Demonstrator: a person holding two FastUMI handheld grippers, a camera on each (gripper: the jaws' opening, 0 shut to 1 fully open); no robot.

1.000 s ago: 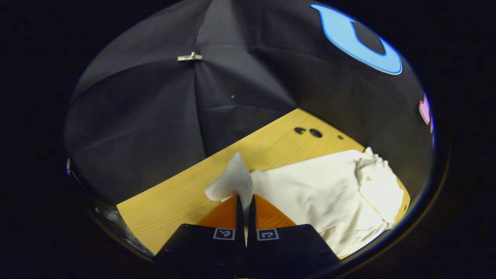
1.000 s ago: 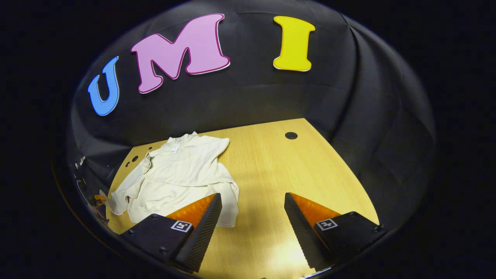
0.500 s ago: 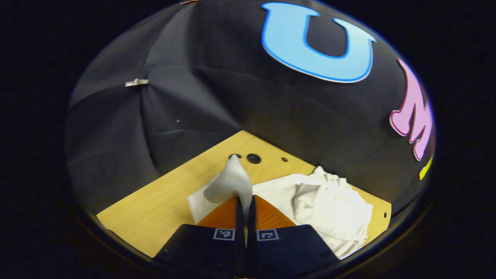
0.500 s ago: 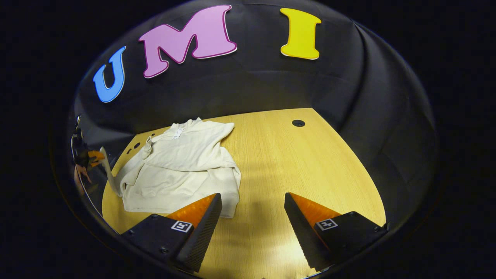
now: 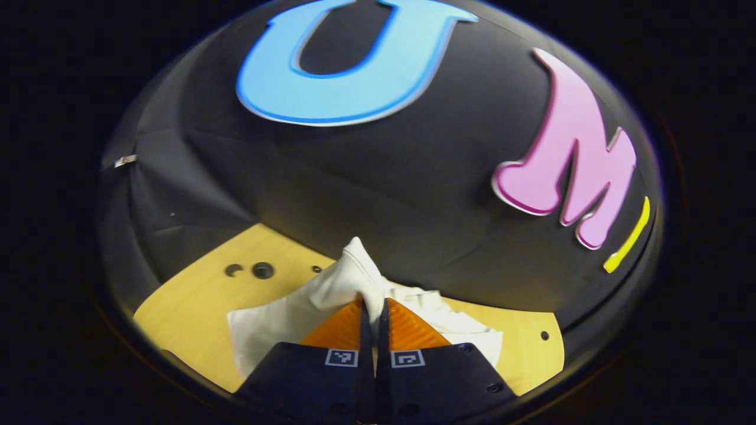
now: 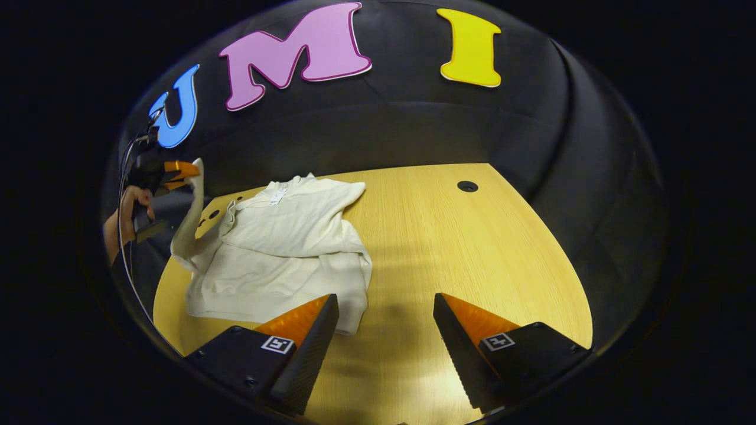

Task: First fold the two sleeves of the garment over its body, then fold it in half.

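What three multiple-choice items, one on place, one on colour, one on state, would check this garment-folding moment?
1. Where does the garment lie on the table in the right gripper view?
A. left part
B. right part
C. far right corner

2. What colour is the garment?
A. blue
B. cream
C. red

3. How is the right gripper?
A. shut on a sleeve
B. shut on nothing
C. open

Key: 1 A, the right part of the wood lies bare; 2 B, the cloth is off-white; 3 C, its fingers stand wide apart, while the left gripper pinches the lifted sleeve.
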